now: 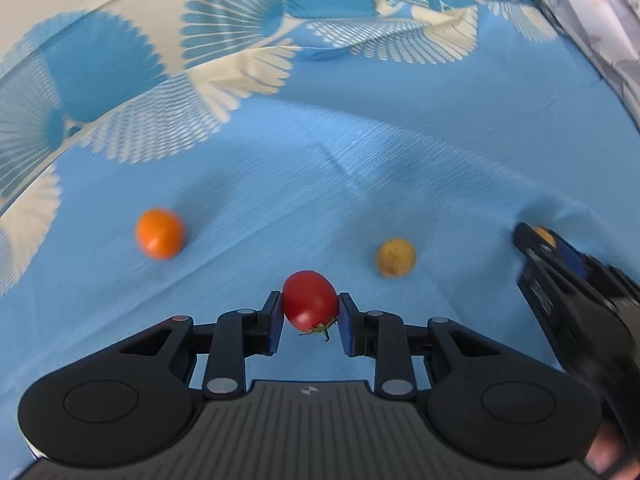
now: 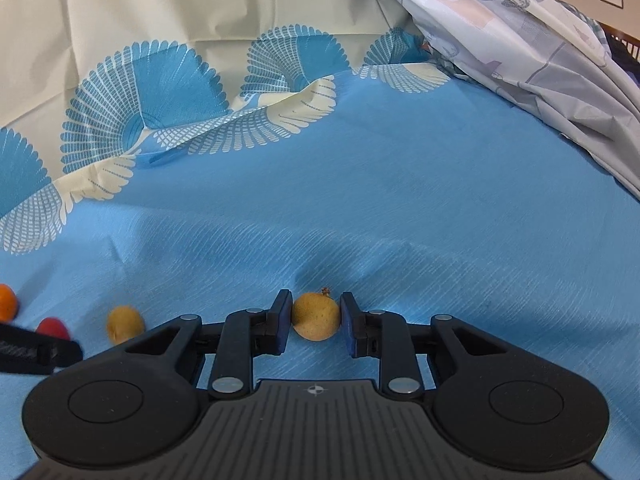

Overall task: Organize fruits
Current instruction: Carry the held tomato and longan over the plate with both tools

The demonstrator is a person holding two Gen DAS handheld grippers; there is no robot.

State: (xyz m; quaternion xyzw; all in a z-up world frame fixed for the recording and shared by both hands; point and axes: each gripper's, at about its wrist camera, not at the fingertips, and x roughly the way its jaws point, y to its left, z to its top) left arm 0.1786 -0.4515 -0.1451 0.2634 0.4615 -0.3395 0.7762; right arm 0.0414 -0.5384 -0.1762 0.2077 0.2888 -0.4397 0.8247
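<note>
In the left wrist view my left gripper (image 1: 310,307) is shut on a small red tomato (image 1: 310,298) with its green stem end toward the camera, just above the blue cloth (image 1: 400,168). An orange fruit (image 1: 160,234) lies to its left and a tan round fruit (image 1: 395,258) to its right. At the right edge my right gripper (image 1: 538,242) holds another tan fruit (image 1: 545,235). In the right wrist view the right gripper (image 2: 316,309) is shut on that tan fruit (image 2: 316,318), low on the cloth. The loose tan fruit (image 2: 125,324), the tomato (image 2: 52,328) and the orange fruit (image 2: 7,302) show at the left.
The blue cloth (image 2: 440,200) covers the whole surface, with wrinkles. Its cream border with a blue fan pattern (image 2: 180,112) folds up along the back. A pale printed sheet (image 2: 540,40) is bunched at the back right. A fingertip of the person's hand (image 1: 600,458) shows at the lower right.
</note>
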